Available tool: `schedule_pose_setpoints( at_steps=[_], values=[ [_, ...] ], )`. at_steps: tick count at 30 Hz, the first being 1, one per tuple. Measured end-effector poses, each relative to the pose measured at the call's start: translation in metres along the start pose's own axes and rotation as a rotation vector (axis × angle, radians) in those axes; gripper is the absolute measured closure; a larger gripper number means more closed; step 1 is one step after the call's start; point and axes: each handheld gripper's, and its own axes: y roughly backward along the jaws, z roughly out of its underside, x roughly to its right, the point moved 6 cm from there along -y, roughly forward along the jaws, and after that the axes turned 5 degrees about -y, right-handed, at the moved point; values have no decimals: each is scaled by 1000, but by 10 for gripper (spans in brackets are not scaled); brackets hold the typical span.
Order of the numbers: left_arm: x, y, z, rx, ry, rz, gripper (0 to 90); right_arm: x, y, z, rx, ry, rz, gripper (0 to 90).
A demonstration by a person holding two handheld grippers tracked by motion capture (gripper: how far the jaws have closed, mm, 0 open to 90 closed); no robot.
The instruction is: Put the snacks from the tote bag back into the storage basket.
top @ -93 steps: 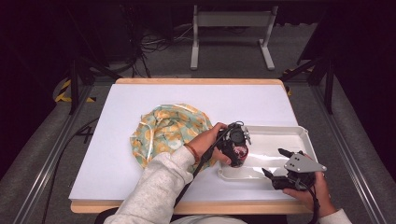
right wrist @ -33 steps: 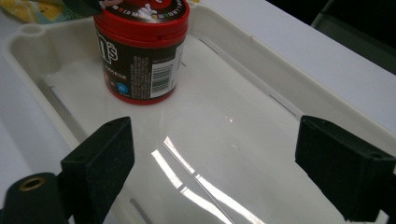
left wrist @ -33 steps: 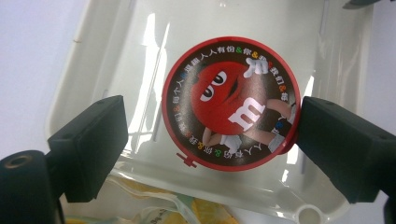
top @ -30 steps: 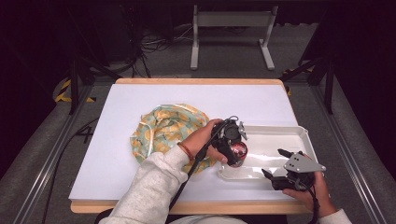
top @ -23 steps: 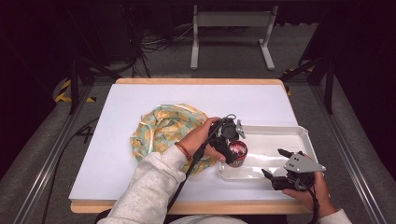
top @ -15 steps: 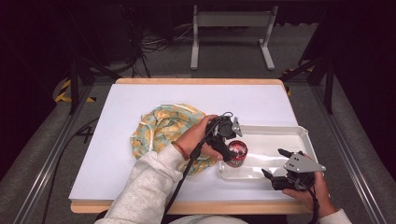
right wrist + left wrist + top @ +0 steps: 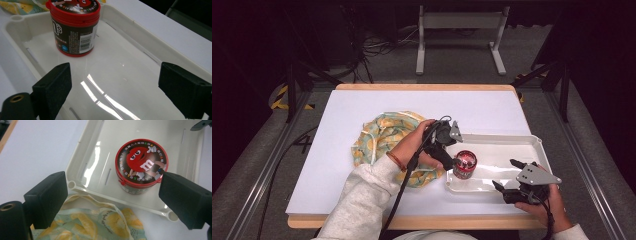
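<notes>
Sitting upright in a shallow white plastic tray (image 7: 532, 145) is a small round candy tub (image 7: 463, 164): red lid w/ a cartoon face printed on top, dark label w/ a barcode around the side, red base. Tray is glossy, rectangular w/ rounded corners and a raised rim, and it's catching light streaks on the bottom. Tub is standing near the tray's left end, close to the front rim.

Left claw (image 7: 453, 161) is hanging just beside the tub w/ its jaws spread wide. In the left gripper view the two matte black blocky pads (image 7: 47, 197) are standing apart w/ the tub's lid (image 7: 141, 161) beyond them, near the right-hand pad; I can't tell if that pad is touching it. Jaws have just been opening further, nothing clamped btw them. Under them is the tray rim plus a bit of soft crumpled cloth (image 7: 384, 137), pale green w/ yellow lemon print and a white drawstring, lying bunched on the white desk (image 7: 337, 125) and touching the tray's left edge.

Right claw (image 7: 508, 177) is resting at the tray's front right, jaws also wide and holding nothing. From the right gripper view the tub (image 7: 73, 27) is sitting well ahead of the pads, over toward the left one, w/ bare shiny tray floor btw them.
</notes>
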Motion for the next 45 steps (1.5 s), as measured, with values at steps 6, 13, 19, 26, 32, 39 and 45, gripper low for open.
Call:
schedule_pose_setpoints(
  at_steps=[6, 13, 19, 26, 32, 39, 45],
  values=[
    [1, 13, 7, 18, 4, -44, 93, 0, 0, 0, 4, -2, 0, 123],
    [4, 28, 14, 48, 0, -69, 93, -1, 1, -3, 18, -6, 3, 124],
    [3, 33, 21, 57, 9, -92, 92, 0, 1, -2, 17, -6, 3, 124],
    [4, 36, 30, 57, 11, -119, 95, -1, 1, -3, 15, 0, 1, 122],
    [1, 41, 37, 71, 25, -138, 94, -2, 2, -3, 20, 1, -3, 123],
    [0, 42, 46, 71, 41, -152, 94, -2, 2, -3, 22, 2, -4, 123],
    [-3, 46, 57, 83, 64, -159, 94, -2, 2, -3, 22, 2, -5, 124]
  ],
)
